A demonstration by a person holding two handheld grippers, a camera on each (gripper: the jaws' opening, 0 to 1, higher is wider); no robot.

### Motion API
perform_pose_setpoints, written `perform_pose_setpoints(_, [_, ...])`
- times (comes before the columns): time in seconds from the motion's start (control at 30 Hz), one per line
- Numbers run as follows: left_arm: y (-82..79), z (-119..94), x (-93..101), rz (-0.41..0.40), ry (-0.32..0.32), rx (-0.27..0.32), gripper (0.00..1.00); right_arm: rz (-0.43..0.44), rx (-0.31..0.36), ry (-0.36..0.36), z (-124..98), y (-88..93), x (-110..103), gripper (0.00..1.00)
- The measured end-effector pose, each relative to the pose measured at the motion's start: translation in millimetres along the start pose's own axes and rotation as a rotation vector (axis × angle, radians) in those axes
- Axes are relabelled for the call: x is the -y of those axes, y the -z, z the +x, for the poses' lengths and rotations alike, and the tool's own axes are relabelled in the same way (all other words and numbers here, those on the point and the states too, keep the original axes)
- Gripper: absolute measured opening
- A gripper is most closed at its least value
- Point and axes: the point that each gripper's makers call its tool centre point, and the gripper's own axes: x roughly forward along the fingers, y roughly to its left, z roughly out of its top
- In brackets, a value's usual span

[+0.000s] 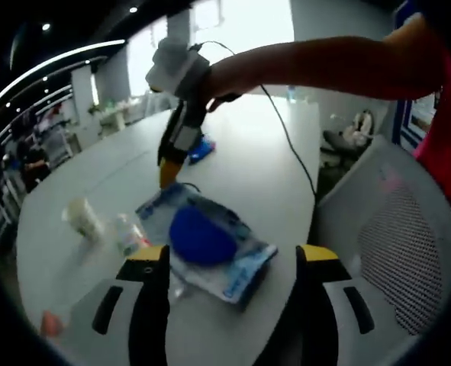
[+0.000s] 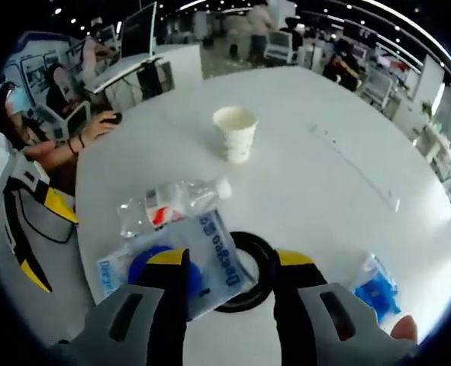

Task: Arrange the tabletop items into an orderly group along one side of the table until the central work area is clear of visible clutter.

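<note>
A clear packet with a blue disc inside (image 1: 201, 236) lies flat on the white table (image 1: 248, 164), just beyond my open left gripper (image 1: 233, 263). Beside it lie a plastic bottle (image 1: 126, 232) and a paper cup (image 1: 82, 217). My right gripper (image 1: 168, 174) reaches down from above, its tips near the packet's far edge. In the right gripper view, my right gripper (image 2: 229, 263) is open over a black ring (image 2: 254, 268) and the packet (image 2: 172, 263). The bottle (image 2: 172, 204) lies further on, and the cup (image 2: 235, 133) stands upright beyond. The left gripper (image 2: 46, 240) shows at the left edge.
A small blue packet (image 2: 376, 288) lies to the right, also seen as the blue packet (image 1: 201, 149) behind the right gripper. A grey mesh chair (image 1: 397, 252) stands at the table's edge. A seated person's hand on a mouse (image 2: 112, 118) rests at the far side.
</note>
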Motion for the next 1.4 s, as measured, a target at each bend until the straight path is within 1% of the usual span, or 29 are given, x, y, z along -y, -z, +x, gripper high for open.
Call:
perform_pose_setpoints(0.03, [2.3, 2, 1.9, 0.009, 0.006, -0.012, 0.65, -0.006, -0.008, -0.006, 3, -0.2, -1, 0.43])
perform_pose_setpoints(0.23, [8.7, 8, 9.2, 0.039, 0.038, -0.043, 0.63, -0.028, -0.042, -0.028, 16, 1.5, -3, 0.41])
perform_pose_setpoints(0.33, [11.7, 12, 11.7, 0.076, 0.058, -0.058, 0.6, -0.039, -0.063, -0.04, 21, 4.8, -3, 0.41])
perform_pose_setpoints(0.37, [14.0, 14, 13.3, 0.1, 0.071, -0.07, 0.59, -0.043, -0.07, -0.043, 22, 5.9, -3, 0.41])
perform_pose_setpoints(0.43, [19.2, 17, 13.5, 0.147, 0.081, -0.101, 0.55, -0.048, -0.077, -0.047, 24, 7.1, -3, 0.4])
perform_pose_setpoints(0.47, [20.4, 19, 14.2, 0.172, 0.09, -0.106, 0.53, -0.048, -0.079, -0.049, 24, 7.4, -3, 0.4])
perform_pose_setpoints(0.53, [22.6, 22, 14.6, 0.185, 0.092, -0.114, 0.5, -0.047, -0.079, -0.052, 25, 7.7, -2, 0.4])
perform_pose_setpoints(0.6, [25.6, 25, 18.0, 0.206, 0.12, -0.128, 0.45, -0.046, -0.08, -0.053, 25, 8.6, -1, 0.4])
perform_pose_setpoints(0.67, [29.5, 29, 20.3, 0.246, 0.143, -0.146, 0.41, -0.047, -0.083, -0.054, 26, 9.4, -1, 0.39])
perform_pose_setpoints(0.73, [35.3, 32, 18.9, 0.285, 0.142, -0.171, 0.39, -0.048, -0.086, -0.056, 27, 10.6, 0, 0.39])
perform_pose_setpoints(0.83, [40.7, 37, 20.7, 0.323, 0.162, -0.193, 0.34, -0.051, -0.09, -0.06, 28, 11.7, 0, 0.38])
perform_pose_setpoints(0.93, [45.2, 41, 20.8, 0.371, 0.167, -0.212, 0.32, -0.053, -0.091, -0.067, 29, 11.5, 0, 0.36])
perform_pose_setpoints(1.03, [49.6, 45, 21.3, 0.396, 0.173, -0.231, 0.29, -0.055, -0.091, -0.073, 30, 10.8, -2, 0.35])
perform_pose_setpoints(1.23, [56.2, 51, 22.1, 0.431, 0.18, -0.254, 0.31, -0.061, -0.101, -0.079, 32, 11.2, -2, 0.34])
perform_pose_setpoints(1.4, [58.9, 53, 22.1, 0.438, 0.186, -0.258, 0.3, -0.065, -0.098, -0.084, 32, 9.5, -3, 0.33])
